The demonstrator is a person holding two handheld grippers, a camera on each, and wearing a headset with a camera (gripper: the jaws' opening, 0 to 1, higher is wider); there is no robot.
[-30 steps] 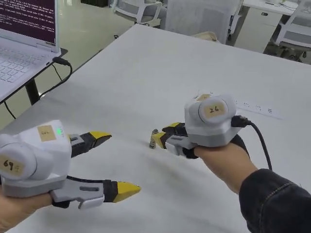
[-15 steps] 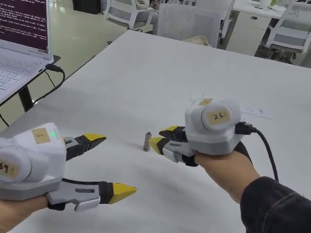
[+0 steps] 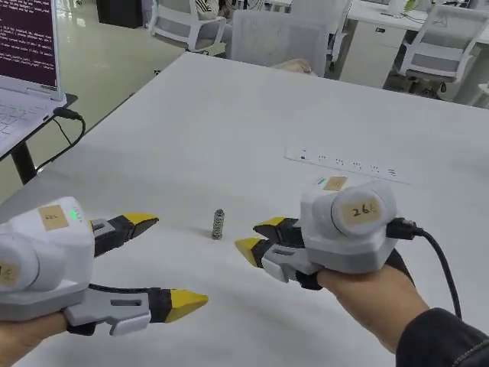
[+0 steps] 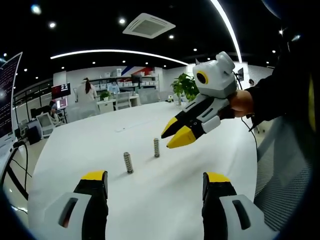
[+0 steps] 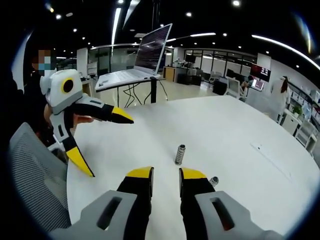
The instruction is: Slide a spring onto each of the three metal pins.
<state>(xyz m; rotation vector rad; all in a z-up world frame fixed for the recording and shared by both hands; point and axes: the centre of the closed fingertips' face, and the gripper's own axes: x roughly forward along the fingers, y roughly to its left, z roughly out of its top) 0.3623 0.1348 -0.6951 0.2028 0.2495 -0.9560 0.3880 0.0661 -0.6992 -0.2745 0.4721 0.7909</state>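
One small upright coiled metal spring stands on the white table. The yellow-tipped left gripper, jaws wide apart, has it at two o'clock; the right gripper, jaws narrowly parted and empty, at ten. The left gripper view adds a second spring nearby.

A smooth, matt white tabletop carries a small spring of dull grey coiled metal. The left gripper and right gripper have smooth, faintly glossy pale grey plastic shells, matt black jaws with yellow tips, and tan paper labels. A black rubbery cable leaves the right one. The sleeve is dark, coarse cloth.
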